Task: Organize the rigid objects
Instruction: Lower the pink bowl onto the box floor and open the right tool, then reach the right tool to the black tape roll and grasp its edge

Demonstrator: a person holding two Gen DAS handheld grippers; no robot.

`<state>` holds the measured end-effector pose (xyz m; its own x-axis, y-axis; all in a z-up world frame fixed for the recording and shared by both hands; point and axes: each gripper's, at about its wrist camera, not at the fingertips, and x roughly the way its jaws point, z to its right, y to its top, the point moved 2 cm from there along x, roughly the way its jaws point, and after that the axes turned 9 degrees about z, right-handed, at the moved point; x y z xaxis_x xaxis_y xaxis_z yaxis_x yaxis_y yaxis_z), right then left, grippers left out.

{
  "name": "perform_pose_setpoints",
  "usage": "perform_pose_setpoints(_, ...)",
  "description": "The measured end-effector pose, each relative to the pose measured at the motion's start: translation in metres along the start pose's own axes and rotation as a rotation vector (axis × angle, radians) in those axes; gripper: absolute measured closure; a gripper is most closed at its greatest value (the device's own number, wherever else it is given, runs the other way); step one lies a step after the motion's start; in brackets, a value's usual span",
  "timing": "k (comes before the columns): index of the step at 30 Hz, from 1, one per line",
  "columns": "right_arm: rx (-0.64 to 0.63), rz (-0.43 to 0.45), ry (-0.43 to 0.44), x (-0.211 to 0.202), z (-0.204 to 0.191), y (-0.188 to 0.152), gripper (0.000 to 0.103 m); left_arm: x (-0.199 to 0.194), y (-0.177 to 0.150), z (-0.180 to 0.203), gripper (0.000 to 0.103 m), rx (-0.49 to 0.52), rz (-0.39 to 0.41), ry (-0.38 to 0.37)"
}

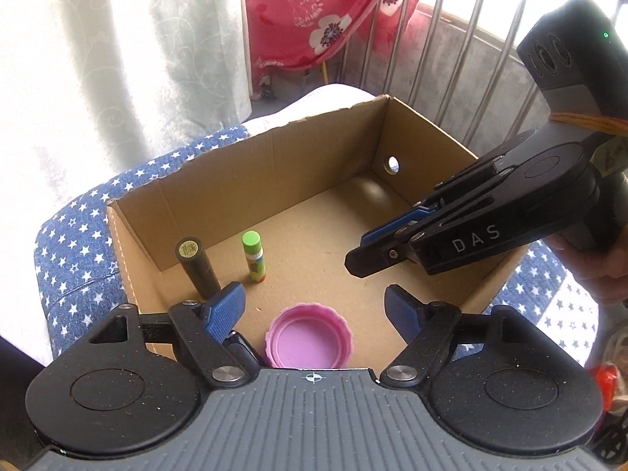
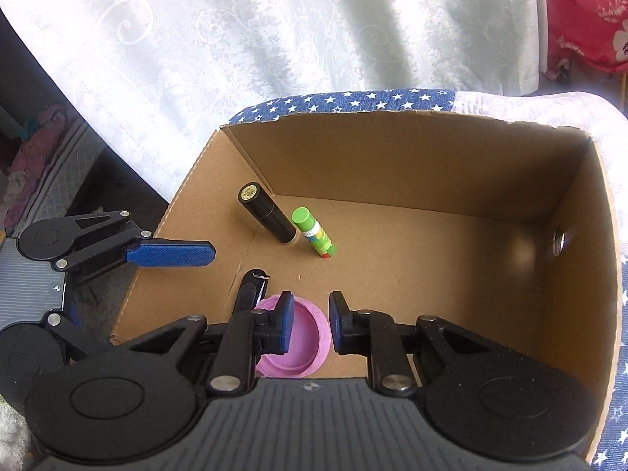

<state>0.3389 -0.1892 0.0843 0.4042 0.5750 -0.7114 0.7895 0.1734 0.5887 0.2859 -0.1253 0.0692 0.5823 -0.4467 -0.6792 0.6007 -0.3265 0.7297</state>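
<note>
Pink screw lid [image 1: 309,335] lies open side up on the cardboard box [image 1: 274,165] floor, low centre of the left wrist view, directly between and ahead of the left gripper [image 1: 314,306], whose jaws stand wide and empty. Right gripper [image 2: 311,322], nearly closed and holding nothing, hovers over the lid's right edge. Round lid: no long axis. Left gripper better aligned.

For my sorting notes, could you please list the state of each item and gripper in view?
cardboard box: open-topped, on starred cloth
black tube: upright, in box
green glue stick: upright, capped, beside tube
pink lid: hollow side up, on box floor
left gripper: open, empty
right gripper: nearly closed, empty
</note>
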Motion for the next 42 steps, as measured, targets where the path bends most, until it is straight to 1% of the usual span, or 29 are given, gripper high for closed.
perform_pose_setpoints(4, 0.011, 0.102, 0.019, -0.046, -0.004, -0.013, 0.082, -0.035, 0.001, 0.01, 0.02, 0.009, 0.078, 0.005)
perform_pose_setpoints(7, 0.019, 0.188, 0.038, -0.083, -0.011, -0.031, 0.082, -0.065, -0.004, 0.019, 0.018, 0.007, 0.143, -0.002)
perform_pose_setpoints(9, 0.005, 0.264, 0.041, -0.108, -0.018, -0.047, 0.082, -0.084, -0.013, 0.029, 0.015, 0.015, 0.186, -0.011)
perform_pose_setpoints(11, -0.001, 0.324, 0.051, -0.129, -0.026, -0.065, 0.081, -0.101, -0.026, 0.039, 0.011, 0.031, 0.223, -0.009)
perform_pose_setpoints(13, -0.01, 0.377, 0.064, -0.144, -0.035, -0.085, 0.081, -0.114, -0.043, 0.05, 0.008, 0.051, 0.253, 0.002)
perform_pose_setpoints(15, -0.008, 0.421, 0.08, -0.153, -0.042, -0.108, 0.081, -0.121, -0.061, 0.06, 0.005, 0.063, 0.267, 0.019)
perform_pose_setpoints(17, 0.009, 0.441, 0.101, -0.154, -0.047, -0.13, 0.081, -0.127, -0.084, 0.068, 0.005, 0.076, 0.271, 0.043)
perform_pose_setpoints(19, 0.027, 0.429, 0.104, -0.144, -0.051, -0.149, 0.081, -0.128, -0.105, 0.076, 0.004, 0.078, 0.262, 0.078)
perform_pose_setpoints(20, 0.031, 0.414, 0.1, -0.136, -0.055, -0.158, 0.081, -0.126, -0.115, 0.079, 0.004, 0.08, 0.252, 0.085)
perform_pose_setpoints(23, 0.02, 0.355, 0.081, -0.11, -0.066, -0.181, 0.08, -0.121, -0.138, 0.09, 0.004, 0.084, 0.22, 0.095)
perform_pose_setpoints(26, 0.03, 0.284, 0.095, -0.085, -0.075, -0.198, 0.08, -0.11, -0.155, 0.098, 0.004, 0.079, 0.19, 0.097)
perform_pose_setpoints(28, 0.042, 0.247, 0.095, -0.072, -0.075, -0.2, 0.08, -0.102, -0.166, 0.104, 0.004, 0.073, 0.166, 0.094)
perform_pose_setpoints(31, 0.009, 0.206, 0.059, -0.057, -0.08, -0.204, 0.08, -0.089, -0.178, 0.112, 0.004, 0.076, 0.132, 0.098)
perform_pose_setpoints(35, -0.035, 0.168, 0.04, -0.047, -0.085, -0.213, 0.079, -0.077, -0.187, 0.118, 0.005, 0.084, 0.122, 0.112)
perform_pose_setpoints(37, -0.048, 0.154, 0.029, -0.043, -0.086, -0.213, 0.079, -0.072, -0.188, 0.119, 0.008, 0.074, 0.107, 0.109)
perform_pose_setpoints(41, -0.069, 0.129, 0.014, -0.034, -0.087, -0.213, 0.079, -0.064, -0.192, 0.121, 0.019, 0.056, 0.081, 0.106)
perform_pose_setpoints(42, -0.07, 0.123, 0.013, -0.032, -0.087, -0.213, 0.079, -0.062, -0.193, 0.121, 0.02, 0.057, 0.076, 0.113)
